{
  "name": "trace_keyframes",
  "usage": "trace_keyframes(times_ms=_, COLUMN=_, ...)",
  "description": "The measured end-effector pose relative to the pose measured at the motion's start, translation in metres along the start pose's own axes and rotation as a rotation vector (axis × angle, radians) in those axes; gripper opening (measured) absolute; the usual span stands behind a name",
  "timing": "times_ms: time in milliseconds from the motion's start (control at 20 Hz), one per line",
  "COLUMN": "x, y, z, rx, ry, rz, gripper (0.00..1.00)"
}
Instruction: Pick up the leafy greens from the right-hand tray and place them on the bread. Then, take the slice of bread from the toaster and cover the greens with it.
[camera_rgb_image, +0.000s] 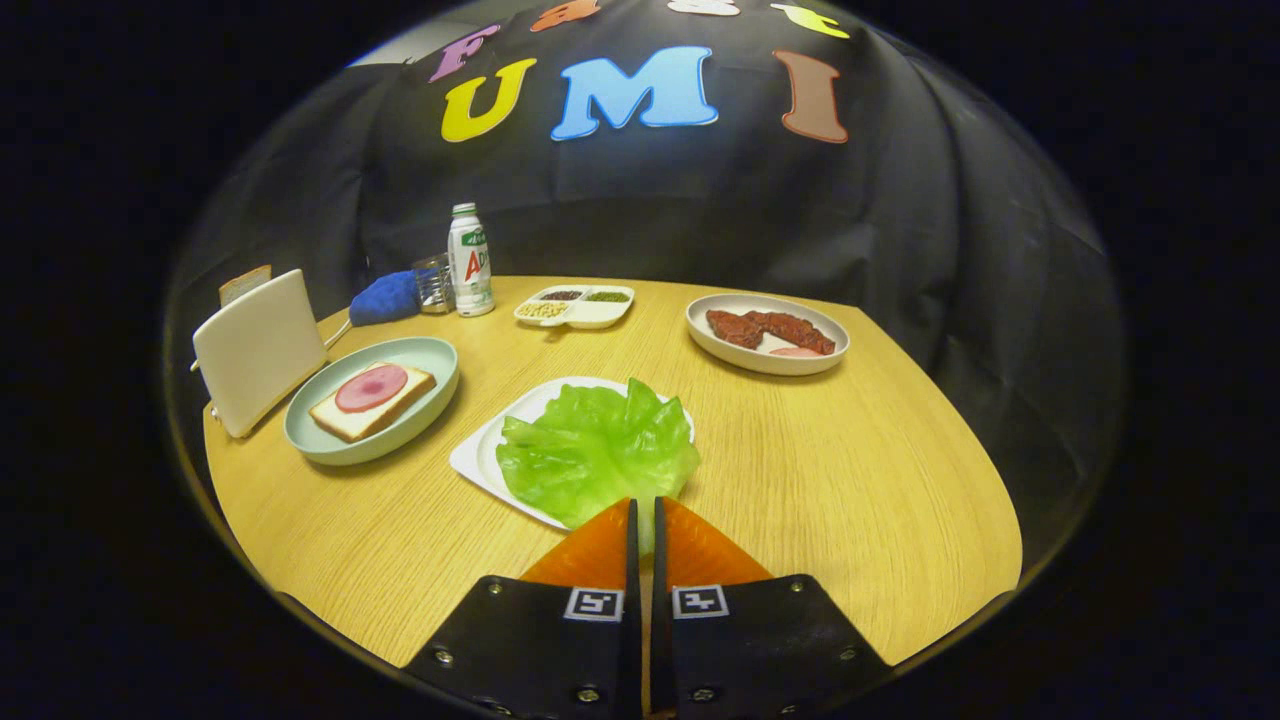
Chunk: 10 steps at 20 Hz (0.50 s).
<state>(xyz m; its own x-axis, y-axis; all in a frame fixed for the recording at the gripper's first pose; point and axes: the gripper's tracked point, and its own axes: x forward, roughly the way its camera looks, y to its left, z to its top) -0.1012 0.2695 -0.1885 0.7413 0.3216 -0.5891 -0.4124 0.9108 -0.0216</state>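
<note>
Here the leafy greens (597, 450) are seen just ahead of the gripper (644, 520), whose fingers are nearly closed, nothing held between them.

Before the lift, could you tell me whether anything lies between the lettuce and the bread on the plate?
Nothing visible: only bare table separates the lettuce, at the nearly closed gripper, from the bread.

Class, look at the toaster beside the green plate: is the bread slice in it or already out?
In. The bread slice pokes up behind the toaster top. The tongs sit nearly shut at the lettuce edge.
</note>
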Motion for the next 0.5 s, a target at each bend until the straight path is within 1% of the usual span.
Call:
trace_keyframes(times_ms=200, x=-0.013, y=0.003, z=0.015, rx=-0.035, ry=-0.071, rz=-0.018, gripper=0.04)
trace_keyframes(times_ms=350, x=-0.021, y=0.011, z=0.030, rx=-0.016, ry=-0.133, rz=0.008, gripper=0.04)
trace_keyframes(times_ms=450, x=-0.022, y=0.014, z=0.036, rx=-0.010, ry=-0.153, rz=0.025, gripper=0.00)
trace_keyframes(times_ms=500, x=-0.022, y=0.014, z=0.038, rx=0.004, ry=-0.163, rz=0.027, gripper=0.00)
